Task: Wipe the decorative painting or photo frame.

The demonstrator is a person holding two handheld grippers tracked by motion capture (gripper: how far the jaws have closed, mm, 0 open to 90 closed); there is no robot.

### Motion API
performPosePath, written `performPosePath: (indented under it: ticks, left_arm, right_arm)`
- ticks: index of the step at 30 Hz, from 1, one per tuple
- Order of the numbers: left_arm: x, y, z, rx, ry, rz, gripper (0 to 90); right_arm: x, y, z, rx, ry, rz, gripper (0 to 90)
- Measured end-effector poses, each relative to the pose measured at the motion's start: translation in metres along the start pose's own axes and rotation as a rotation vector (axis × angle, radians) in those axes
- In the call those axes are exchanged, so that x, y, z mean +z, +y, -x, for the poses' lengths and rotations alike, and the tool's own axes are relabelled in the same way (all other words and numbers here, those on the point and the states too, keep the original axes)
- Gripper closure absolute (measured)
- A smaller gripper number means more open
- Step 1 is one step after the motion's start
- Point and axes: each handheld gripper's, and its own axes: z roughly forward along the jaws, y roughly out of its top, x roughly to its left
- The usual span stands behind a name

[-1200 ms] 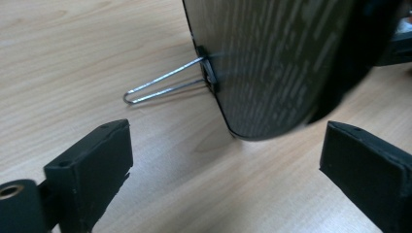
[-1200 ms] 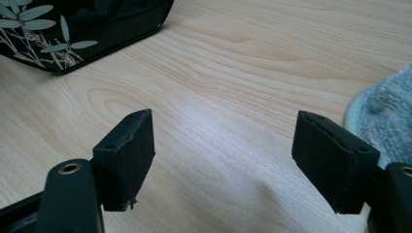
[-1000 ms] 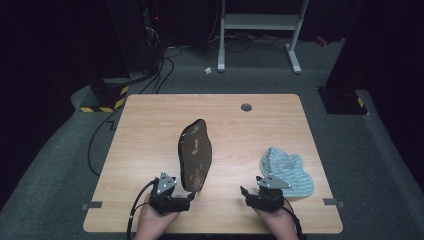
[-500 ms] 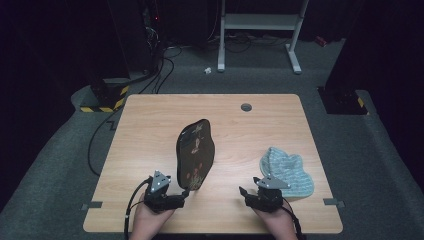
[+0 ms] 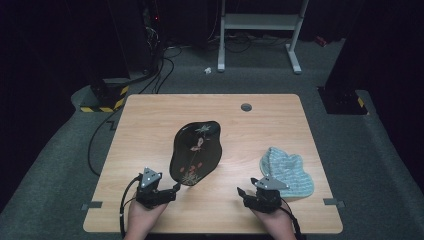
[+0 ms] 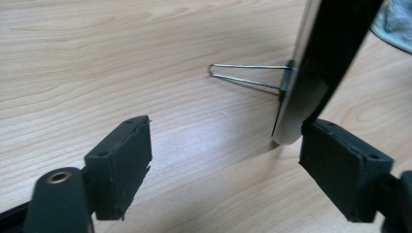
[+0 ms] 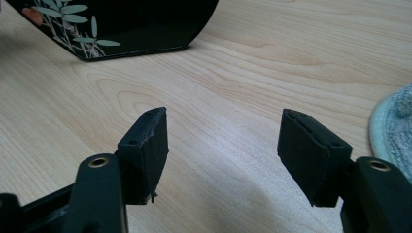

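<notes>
High view: a black tray (image 5: pixel 196 152) painted with flowers stands propped on edge near the middle of the wooden bench (image 5: pixel 150 120), on a thin wire stand (image 6: pixel 245 75); the left tongs (image 5: pixel 172 192) sit at its lower near corner, jaws apart and lately closing, one jaw just beside the tray's edge, not pressing it; the right tongs (image 5: pixel 244 196) rest well apart from the tray, jaws likewise closing with nothing between them; a pale blue cloth (image 5: pixel 287 172) lies just beside them.

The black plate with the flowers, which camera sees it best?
The high view: the whole black plate and its flower painting show there. The left gripper view catches just its edge and a wire stand; the right gripper view shows one painted corner.
</notes>
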Motion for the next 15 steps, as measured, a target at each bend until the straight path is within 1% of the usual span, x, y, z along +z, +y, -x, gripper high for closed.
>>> performPosePath:
  ticks: [5, 7, 9, 12, 13, 15]
  left_arm:
    - [0.005, 0.001, -0.011, -0.035, 0.025, 0.001, 22.4]
    - [0.008, 0.003, -0.015, -0.051, 0.038, 0.002, 22.6]
    - [0.011, 0.004, -0.019, -0.065, 0.047, 0.008, 23.9]
    - [0.017, 0.004, -0.022, -0.066, 0.063, 0.002, 27.3]
    - [0.018, 0.003, -0.023, -0.069, 0.063, -0.007, 29.3]
    - [0.019, 0.003, -0.025, -0.078, 0.056, -0.014, 29.7]
  right_arm:
    - [0.000, 0.000, -0.002, -0.001, 0.010, 0.002, 36.7]
    - [0.000, 0.001, -0.004, 0.007, 0.020, 0.005, 36.9]
    - [0.000, 0.001, -0.007, -0.002, 0.022, 0.008, 37.4]
    - [0.000, 0.002, -0.011, -0.011, 0.023, 0.017, 39.1]
    - [0.000, 0.002, -0.012, -0.018, 0.021, 0.020, 39.5]
    - [0.000, 0.003, -0.013, -0.018, 0.024, 0.026, 39.6]
